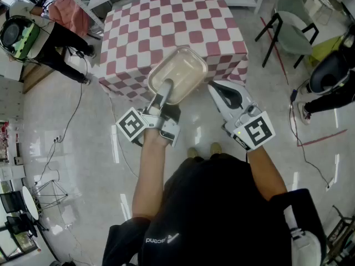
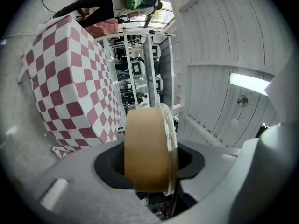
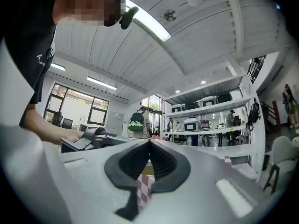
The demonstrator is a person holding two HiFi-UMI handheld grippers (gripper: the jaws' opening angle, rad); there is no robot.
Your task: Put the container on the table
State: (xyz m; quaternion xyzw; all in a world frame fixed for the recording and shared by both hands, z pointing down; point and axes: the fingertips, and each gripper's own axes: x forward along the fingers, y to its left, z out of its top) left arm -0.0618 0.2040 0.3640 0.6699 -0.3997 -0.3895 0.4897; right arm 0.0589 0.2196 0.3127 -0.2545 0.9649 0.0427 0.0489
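Your left gripper is clamped on the near end of the container, one jaw above the lid and one under the base. In the left gripper view the beige tub with its clear lid fills the gap between the jaws. Gripping one end probably leaves the far end free to go down flat.

The container hangs in the air at your 12 o'clock, over the near edge of the table, and is not resting on it yet. The carry looks mostly done and the set-down is left. It appears roughly level, which suits a lidded tub.

Your right gripper sits at 1 o'clock, just beside the container but apart from it. Its jaws are pressed together on nothing. It looks parked out of the way, since one hand is enough here.

The table has a red-and-white checked cloth that drapes down the sides, and the top is bare where visible. The floor is pale and glossy, with cables at 9 o'clock. There is a chair at 2 o'clock and another person at 10 o'clock. White shelving shows in the right gripper view under a ribbed white ceiling.
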